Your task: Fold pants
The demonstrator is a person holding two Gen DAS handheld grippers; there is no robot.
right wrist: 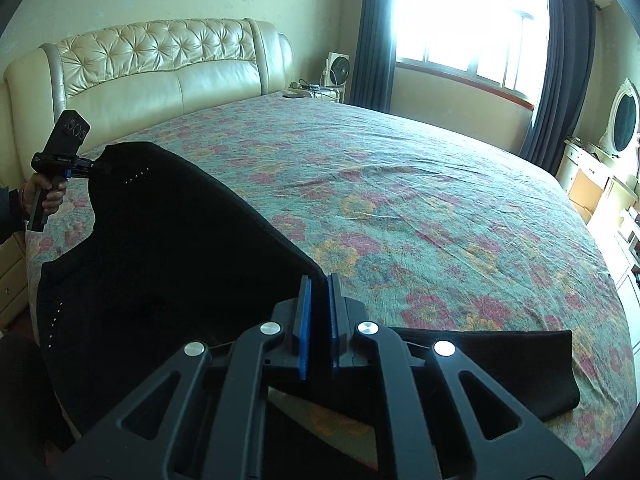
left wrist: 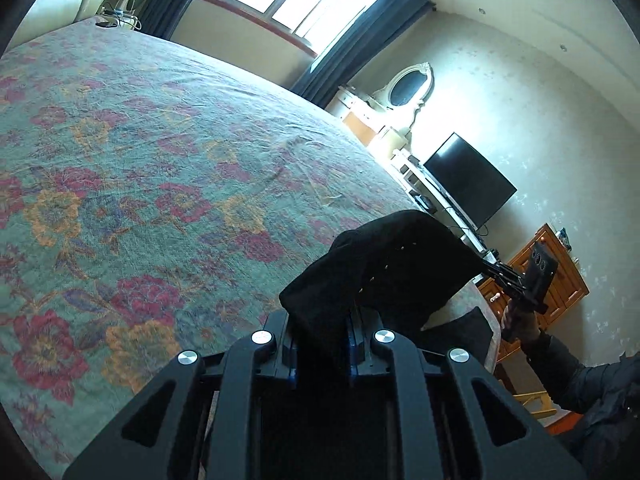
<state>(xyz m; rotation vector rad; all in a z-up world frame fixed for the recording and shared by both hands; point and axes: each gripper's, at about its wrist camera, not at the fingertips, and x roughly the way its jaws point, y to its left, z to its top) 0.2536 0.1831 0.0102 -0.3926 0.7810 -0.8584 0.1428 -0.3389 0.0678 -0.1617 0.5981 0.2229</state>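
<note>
Black pants (right wrist: 168, 256) with a row of small silver studs hang stretched between my two grippers above the near edge of the bed. My left gripper (left wrist: 322, 316) is shut on one end of the waistband; it also shows in the right wrist view (right wrist: 94, 166). My right gripper (right wrist: 319, 280) is shut on the other end, blue pads pinching the cloth; it shows in the left wrist view (left wrist: 486, 263). A pant leg (right wrist: 520, 368) lies flat on the bed to the right. The pants also show in the left wrist view (left wrist: 392, 264).
The bed (right wrist: 400, 184) has a green floral cover and a cream tufted headboard (right wrist: 152, 68). A TV (left wrist: 468, 180), a wooden cabinet (left wrist: 560, 280) and a white vanity with an oval mirror (left wrist: 408, 88) stand along the wall. The window (right wrist: 472, 20) has dark curtains.
</note>
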